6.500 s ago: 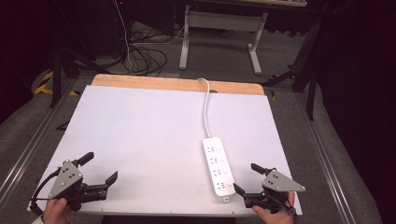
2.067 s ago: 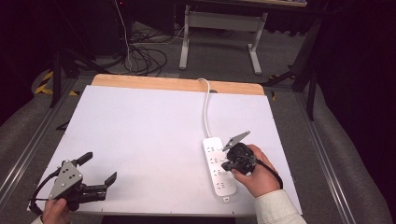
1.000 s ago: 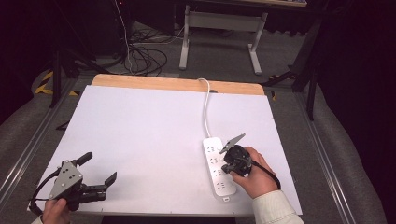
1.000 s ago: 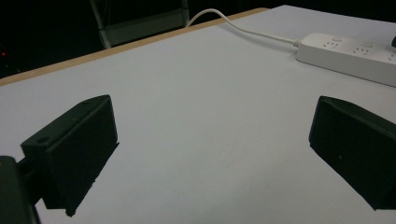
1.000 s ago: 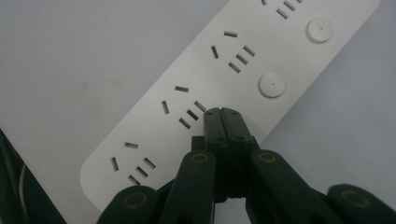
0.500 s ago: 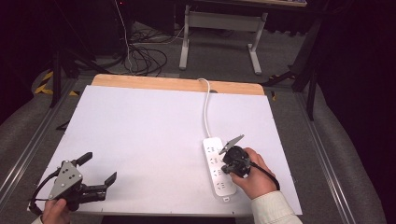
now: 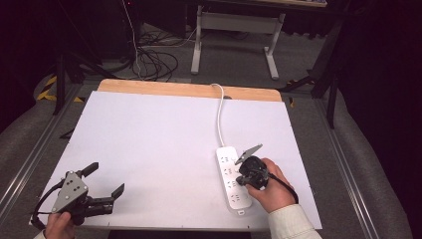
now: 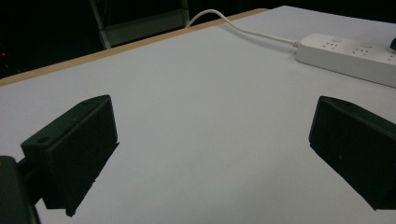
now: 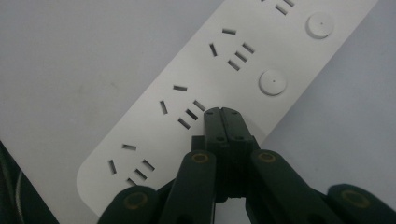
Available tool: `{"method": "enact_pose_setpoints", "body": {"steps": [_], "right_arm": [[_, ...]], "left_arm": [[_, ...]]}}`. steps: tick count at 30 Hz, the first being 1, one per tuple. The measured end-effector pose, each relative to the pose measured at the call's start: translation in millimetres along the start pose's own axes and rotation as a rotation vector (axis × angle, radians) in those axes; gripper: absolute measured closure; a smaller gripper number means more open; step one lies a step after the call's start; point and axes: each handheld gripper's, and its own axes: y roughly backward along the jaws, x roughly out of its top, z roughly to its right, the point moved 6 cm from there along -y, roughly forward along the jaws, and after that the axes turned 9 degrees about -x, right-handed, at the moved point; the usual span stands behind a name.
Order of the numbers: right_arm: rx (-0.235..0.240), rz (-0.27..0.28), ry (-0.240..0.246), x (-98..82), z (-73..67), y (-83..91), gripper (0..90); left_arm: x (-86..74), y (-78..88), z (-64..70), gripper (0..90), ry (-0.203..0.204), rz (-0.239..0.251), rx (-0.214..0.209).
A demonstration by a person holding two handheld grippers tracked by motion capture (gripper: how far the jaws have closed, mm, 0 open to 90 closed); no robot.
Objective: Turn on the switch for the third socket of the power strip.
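The right gripper (image 7: 247,167), earlier open near the table's (image 7: 149,149) front right corner, now sits closed, tips down on the white power strip (image 7: 230,167).

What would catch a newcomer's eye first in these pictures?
The white power strip lies near the right front of the white table, its cable running off over the far edge. The right gripper, jaws shut together, points down onto the strip beside one of its round buttons. The left gripper sits at the front left corner with its jaws wide open and nothing between them.
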Motion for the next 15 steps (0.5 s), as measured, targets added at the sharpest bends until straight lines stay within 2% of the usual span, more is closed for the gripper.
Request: {"method": "enact_pose_setpoints", "body": {"steps": [2, 4, 5, 7, 15], "right_arm": [[-0.006, 0.017, 0.005, 0.5, 0.1, 2.6, 90.0], [-0.013, 0.097, -0.019, 4.6, 0.5, 13.7, 90.0], [-0.013, 0.097, -0.019, 4.6, 0.5, 13.7, 90.0], [-0.022, 0.131, -0.022, 7.1, 2.9, 22.7, 90.0], [-0.036, 0.147, -0.012, 9.6, 2.8, 31.5, 90.0]], "left_arm": [[0.0, -0.2, -0.2, 1.6, 0.001, 0.001, 0.001], [-0.4, -1.1, -0.8, 1.6, 0.006, 0.001, 0.001], [-0.4, -1.1, -0.8, 1.7, 0.006, 0.001, 0.001], [-0.1, -0.5, -0.5, 1.7, 0.003, 0.0, 0.0], [0.1, -0.8, 0.0, 1.7, 0.002, 0.001, 0.0]]}}
